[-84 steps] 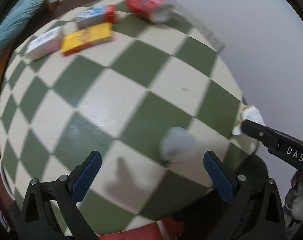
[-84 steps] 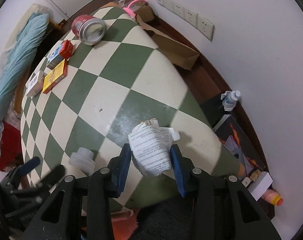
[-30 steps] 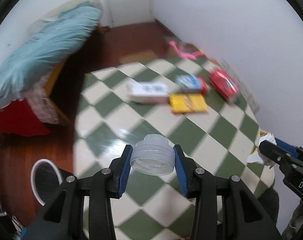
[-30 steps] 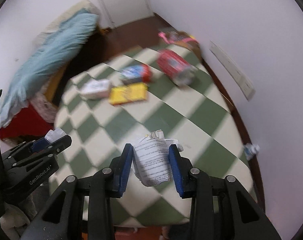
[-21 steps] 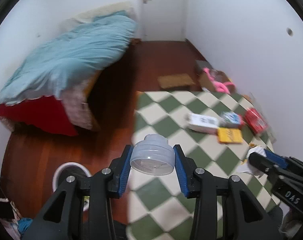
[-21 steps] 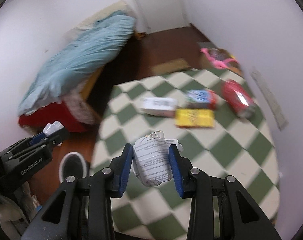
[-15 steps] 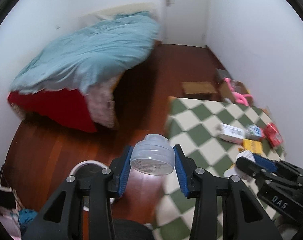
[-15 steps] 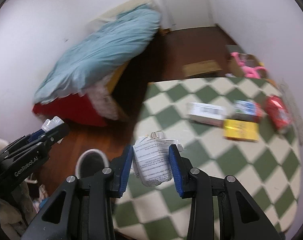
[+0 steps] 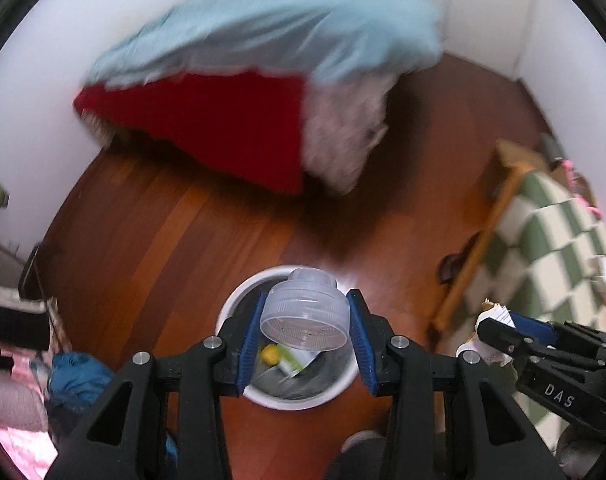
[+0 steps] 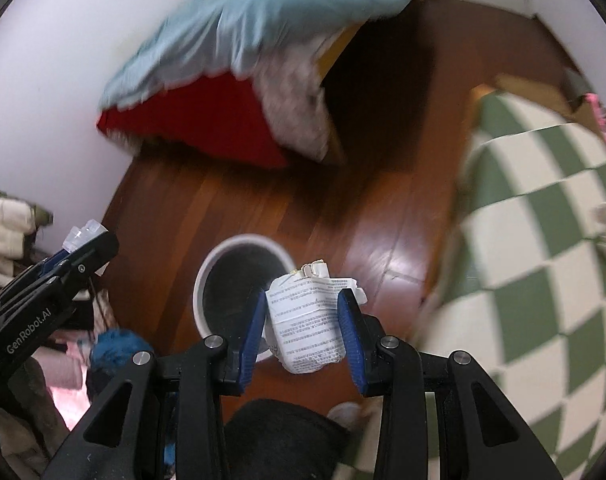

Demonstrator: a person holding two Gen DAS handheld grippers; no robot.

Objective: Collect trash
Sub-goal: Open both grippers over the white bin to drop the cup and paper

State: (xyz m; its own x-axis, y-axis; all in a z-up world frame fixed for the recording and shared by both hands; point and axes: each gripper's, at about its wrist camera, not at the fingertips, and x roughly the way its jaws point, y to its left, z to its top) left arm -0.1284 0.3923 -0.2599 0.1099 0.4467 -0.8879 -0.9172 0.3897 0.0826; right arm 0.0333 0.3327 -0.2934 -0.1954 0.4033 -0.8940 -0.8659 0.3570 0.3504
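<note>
Your left gripper (image 9: 305, 338) is clamped on the clear plastic cap (image 9: 306, 314), blue pads pressed against both its sides, open end facing you. The white bin (image 9: 259, 394) sits directly beneath and beyond the fingertips, so the cap hangs over its mouth; inside, below the cap, you can see a yellow piece and a pale wrapper. Your right gripper (image 10: 303, 322) grips the crumpled printed paper (image 10: 309, 322) between its pads, the wad sticking out past the tips. From that gripper the bin (image 10: 199, 280) lies ahead and to the left, its rim partly behind the left finger; the paper is over the wooden floor (image 10: 387, 240) just beside the rim, not over the opening. The checkered mat (image 10: 543, 248) is off to its right.
</note>
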